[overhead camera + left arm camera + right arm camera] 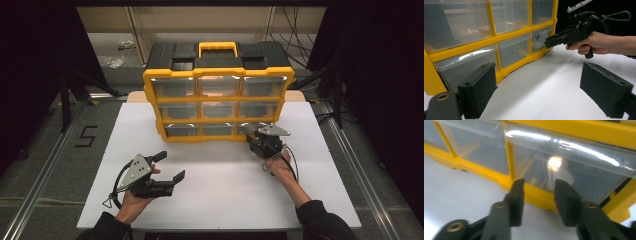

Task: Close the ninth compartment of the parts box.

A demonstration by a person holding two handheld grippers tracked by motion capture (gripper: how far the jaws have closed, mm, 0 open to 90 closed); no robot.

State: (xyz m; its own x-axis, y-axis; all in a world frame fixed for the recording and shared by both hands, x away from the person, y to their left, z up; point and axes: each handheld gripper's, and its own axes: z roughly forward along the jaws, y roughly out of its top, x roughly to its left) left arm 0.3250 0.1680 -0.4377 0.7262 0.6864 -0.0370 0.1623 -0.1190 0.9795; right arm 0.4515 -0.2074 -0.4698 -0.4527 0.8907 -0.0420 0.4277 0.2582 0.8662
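Observation:
A yellow and black organiser (220,119) with a handle on top and several clear drawers stands at the back of the white board (220,185). My right gripper (250,134) is at its bottom right drawer (243,125). In the right gripper view the right gripper (539,183) is narrowly open, with the clear pull of that drawer (586,177) just beyond its tips. The drawer front looks slightly out from the frame (486,173). My left gripper (171,165) hovers over the board's front left, wide open and holding nothing. In the left gripper view the left gripper (540,75) points toward the organiser (494,40) and the right gripper (549,41).
The board's front edge runs close to the person's sleeves. Grey floor with a "5" mark (86,136) lies to the left. Dark stand legs (65,105) and cables (330,117) flank the table.

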